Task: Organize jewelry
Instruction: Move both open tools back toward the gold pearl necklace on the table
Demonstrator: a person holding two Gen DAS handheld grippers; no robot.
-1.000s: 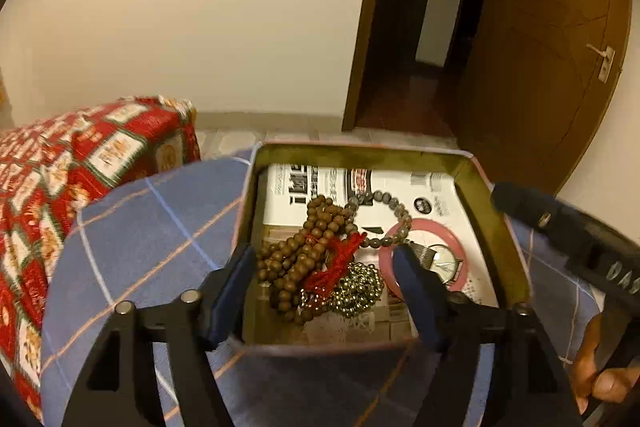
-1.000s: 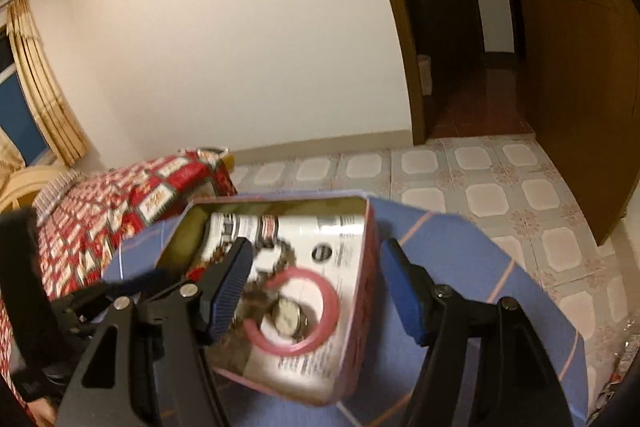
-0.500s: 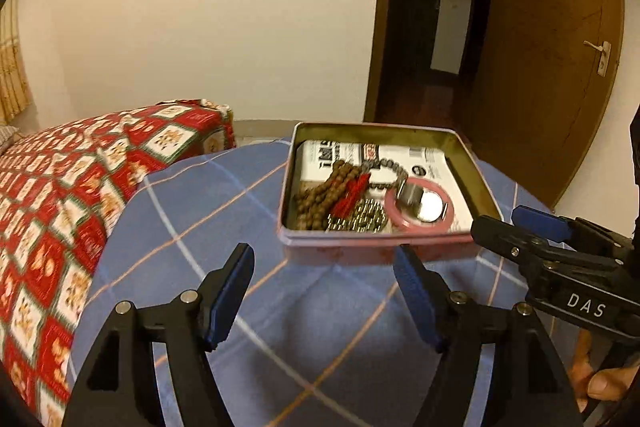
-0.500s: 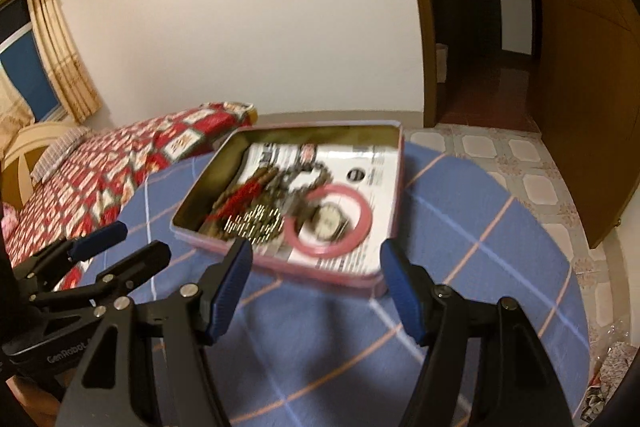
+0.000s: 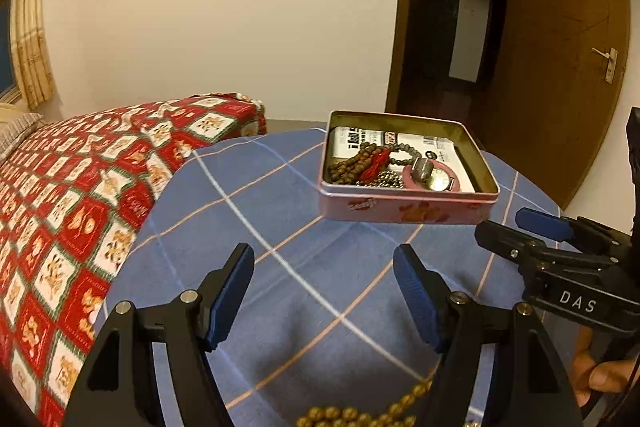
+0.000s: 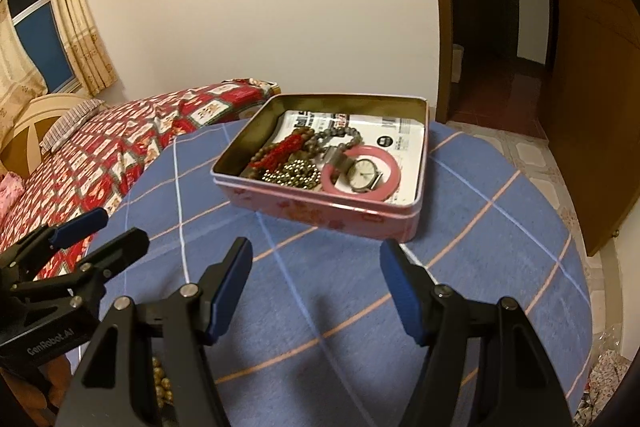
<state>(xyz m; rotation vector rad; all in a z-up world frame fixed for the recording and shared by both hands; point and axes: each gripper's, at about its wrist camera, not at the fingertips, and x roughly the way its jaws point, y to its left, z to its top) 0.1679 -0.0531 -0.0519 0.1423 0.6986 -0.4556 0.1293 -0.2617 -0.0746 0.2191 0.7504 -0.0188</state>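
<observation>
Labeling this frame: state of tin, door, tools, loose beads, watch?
pink tin: lid off, holding jewelry
wristwatch: in the tin, face up, inside the pink bangle
gold bead strand: outside the tin, on the tablecloth
wooden door: swung open
left tool: open, empty
right tool: open, empty

A pink tin [image 6: 340, 213] sits open on the blue checked cloth. Inside lie brown beads [image 5: 352, 165] with a red tassel [image 6: 286, 149], a pile of small metal beads [image 6: 292, 173], and a watch [image 6: 364, 175] resting across a pink bangle [image 6: 390, 183]. Golden beads [image 5: 360, 415] lie nearer, outside it.
</observation>
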